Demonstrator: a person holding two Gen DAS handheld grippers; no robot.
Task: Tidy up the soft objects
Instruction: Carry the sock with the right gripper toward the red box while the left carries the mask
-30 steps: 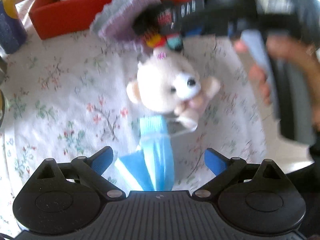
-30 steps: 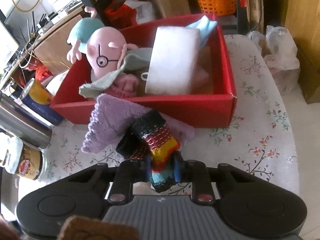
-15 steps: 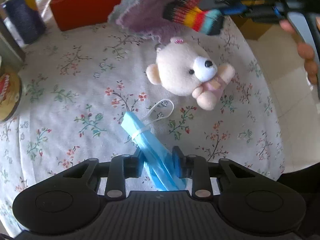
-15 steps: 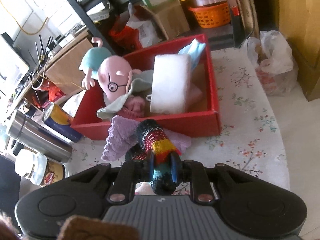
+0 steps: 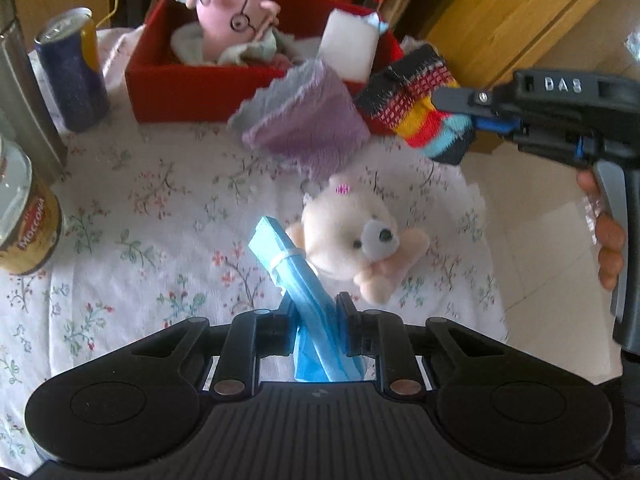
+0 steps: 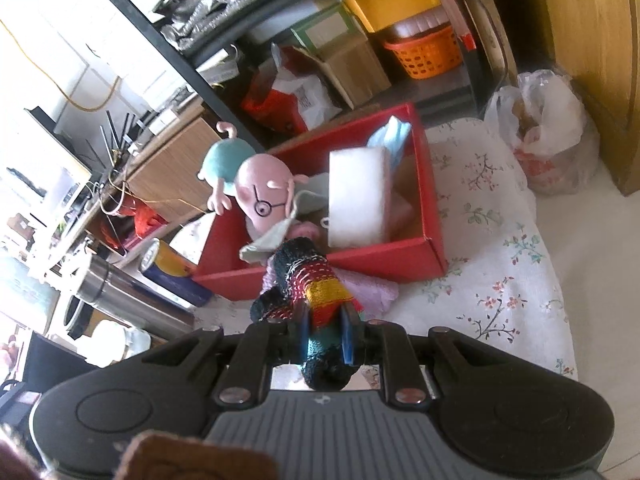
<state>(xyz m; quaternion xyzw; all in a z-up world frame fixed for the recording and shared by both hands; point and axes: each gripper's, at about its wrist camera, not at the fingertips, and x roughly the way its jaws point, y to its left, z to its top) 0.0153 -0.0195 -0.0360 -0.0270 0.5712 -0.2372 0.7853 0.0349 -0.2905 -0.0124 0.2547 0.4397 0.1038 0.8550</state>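
Note:
My left gripper is shut on a folded blue face mask and holds it above the flowered tablecloth. A cream teddy bear lies just beyond it. My right gripper is shut on a striped knitted sock, raised in front of the red box; the sock also shows in the left wrist view. A purple cloth lies against the box front. In the box are a pink pig plush and a white sponge block.
A blue can, a steel flask and a Moccona jar stand at the table's left. The table's right edge drops to the floor. Shelves with cartons and an orange basket stand behind.
My left gripper closed on the blue mask and lifted it off the cloth. My right gripper rose with the sock and pulled back from the box.

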